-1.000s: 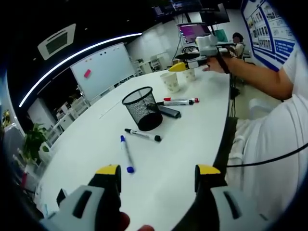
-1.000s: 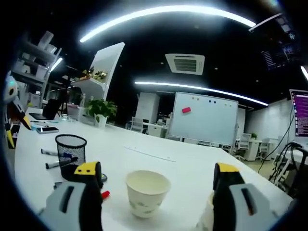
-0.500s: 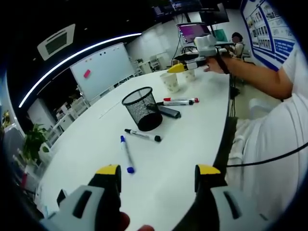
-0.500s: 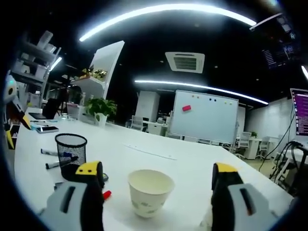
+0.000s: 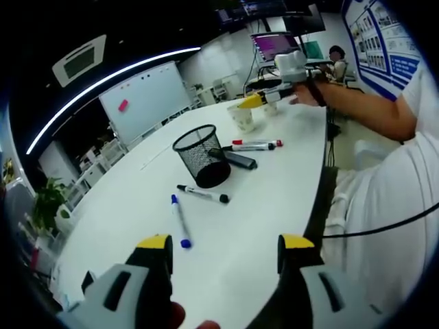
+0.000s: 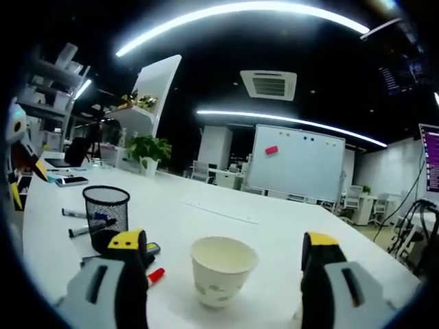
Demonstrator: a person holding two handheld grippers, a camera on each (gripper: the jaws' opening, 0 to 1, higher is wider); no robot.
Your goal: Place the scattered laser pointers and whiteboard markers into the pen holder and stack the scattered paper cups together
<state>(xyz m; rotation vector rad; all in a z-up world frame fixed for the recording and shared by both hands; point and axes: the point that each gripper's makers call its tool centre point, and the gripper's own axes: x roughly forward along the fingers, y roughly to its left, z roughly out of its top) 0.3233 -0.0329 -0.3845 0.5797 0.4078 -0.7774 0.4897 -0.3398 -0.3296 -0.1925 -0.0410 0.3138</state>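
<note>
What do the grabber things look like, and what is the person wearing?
Each gripper has two chunky grey jaws with yellow tips: the left gripper and the right gripper. The person wears a white short-sleeved shirt, with a thin black cable running across it.

Between the yellow-tipped jaws, the paper cup [image 6: 223,277] is white with a faint, possibly green print; the mesh pen holder [image 5: 202,155] is black.

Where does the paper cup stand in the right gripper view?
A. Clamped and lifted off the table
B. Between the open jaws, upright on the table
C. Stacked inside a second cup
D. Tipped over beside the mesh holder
B: the paper cup stands upright on the table, untouched between the right gripper's open jaws.
</note>
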